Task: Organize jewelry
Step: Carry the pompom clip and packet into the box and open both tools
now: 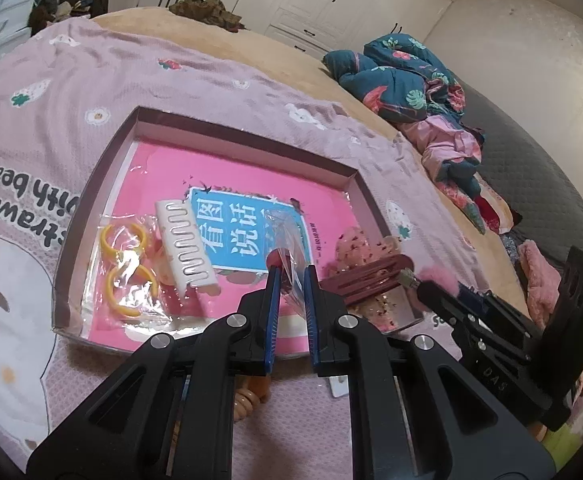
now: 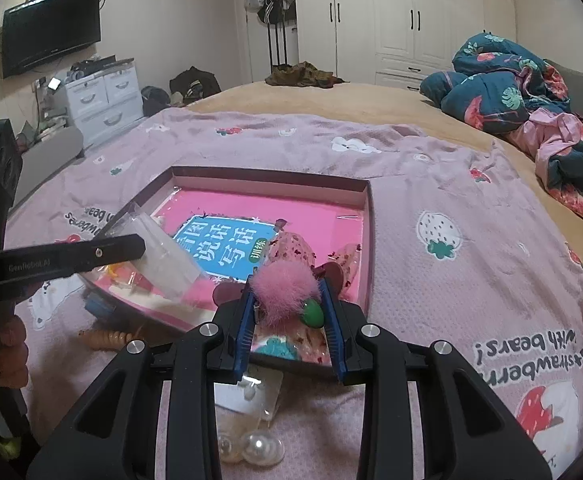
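A shallow box (image 1: pixel 91 196) with a pink book inside lies on the bed; it also shows in the right wrist view (image 2: pixel 367 240). My left gripper (image 1: pixel 291 272) is shut on a clear plastic bag (image 1: pixel 287 236), held over the box; the bag also shows in the right wrist view (image 2: pixel 167 256). My right gripper (image 2: pixel 287 292) is shut on a pink fluffy pompom piece (image 2: pixel 283 288) with a green bead (image 2: pixel 313 314), over the box's near right corner. In the box lie yellow rings (image 1: pixel 125 264) in plastic, a white comb clip (image 1: pixel 185 246) and a dark red hair clip (image 1: pixel 371 276).
Pearl earrings (image 2: pixel 251 448) on a card lie on the pink blanket (image 2: pixel 451 208) just in front of the box. An orange beaded piece (image 2: pixel 107 338) lies left of them. Bundled bedding (image 2: pixel 523 92) sits at the far right.
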{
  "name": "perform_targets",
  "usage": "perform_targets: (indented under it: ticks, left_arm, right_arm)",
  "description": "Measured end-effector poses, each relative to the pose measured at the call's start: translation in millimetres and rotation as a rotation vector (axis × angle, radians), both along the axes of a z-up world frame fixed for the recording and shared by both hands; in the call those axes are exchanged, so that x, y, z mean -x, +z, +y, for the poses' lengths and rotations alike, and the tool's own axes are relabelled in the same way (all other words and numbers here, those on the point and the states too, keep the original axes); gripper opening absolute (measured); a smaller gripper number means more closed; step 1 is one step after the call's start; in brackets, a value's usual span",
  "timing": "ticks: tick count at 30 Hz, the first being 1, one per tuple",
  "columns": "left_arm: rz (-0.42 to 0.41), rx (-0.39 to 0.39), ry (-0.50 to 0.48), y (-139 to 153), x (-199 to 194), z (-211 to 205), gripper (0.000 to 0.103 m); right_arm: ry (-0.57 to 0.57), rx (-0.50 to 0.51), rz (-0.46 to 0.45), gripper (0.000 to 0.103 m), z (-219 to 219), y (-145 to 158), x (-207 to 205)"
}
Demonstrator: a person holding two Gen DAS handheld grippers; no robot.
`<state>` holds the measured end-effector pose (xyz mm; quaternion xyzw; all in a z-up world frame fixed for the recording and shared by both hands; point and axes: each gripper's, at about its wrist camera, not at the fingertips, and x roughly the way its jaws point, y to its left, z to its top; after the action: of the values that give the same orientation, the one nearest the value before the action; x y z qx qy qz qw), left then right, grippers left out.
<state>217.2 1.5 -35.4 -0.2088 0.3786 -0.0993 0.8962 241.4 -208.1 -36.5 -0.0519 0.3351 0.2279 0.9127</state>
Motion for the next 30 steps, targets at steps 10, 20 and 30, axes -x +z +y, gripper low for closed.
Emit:
perform_targets:
  ticks: [10,20,30]
  left_arm:
    - [0.048,-0.008,0.015,-14,-2,12,0.006]
    - [0.054,-0.064,0.035,-16,7,22,0.019]
    - [0.04,-0.065,0.057,-9,15,33,0.022]
  right_arm:
    - [0.027,0.021,0.054,0.03,30,-15,-26]
    - [0.022,0.032,0.126,0.03,48,-32,-46]
    - [-0.029,-0.023,0.125,0.047,34,-26,-40]
